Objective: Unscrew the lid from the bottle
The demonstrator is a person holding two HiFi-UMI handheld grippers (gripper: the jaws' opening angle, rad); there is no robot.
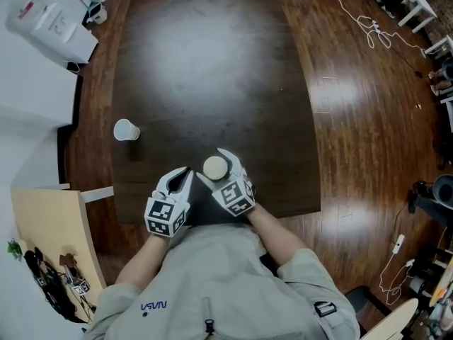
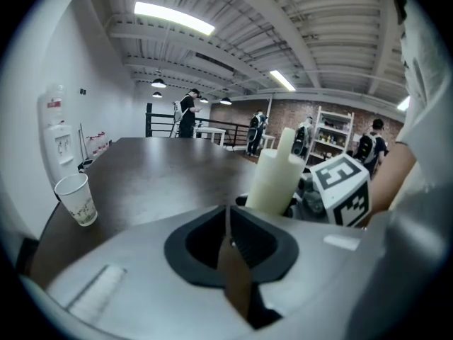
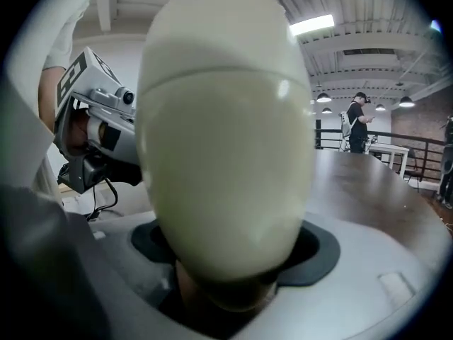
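From above, your right hand-held gripper point(image 1: 212, 160) has its jaws spread wide around the bottle point(image 1: 215, 168). The bottle stands at the near edge of the dark bench point(image 1: 212, 62), right in front of you. The wide jaws are likely there to grab the bottle and keep it from turning. Your left hand-held gripper point(image 1: 181, 178) sits just beside it, closed tight with nothing in it. A paper cup point(image 1: 126, 129) stands well apart on the left, and the floor point(image 1: 354, 83) is shiny wood. In the left gripper view the two jaws meet in a thin line, and the lid point(image 2: 286, 139) is on the bottle. In the right gripper view the bottle fills the gap between the jaws, but no pad shows pressing on it. Behind are ceiling lights point(image 3: 311, 25), a railing point(image 3: 396, 151) and a person point(image 3: 357, 122) far off.
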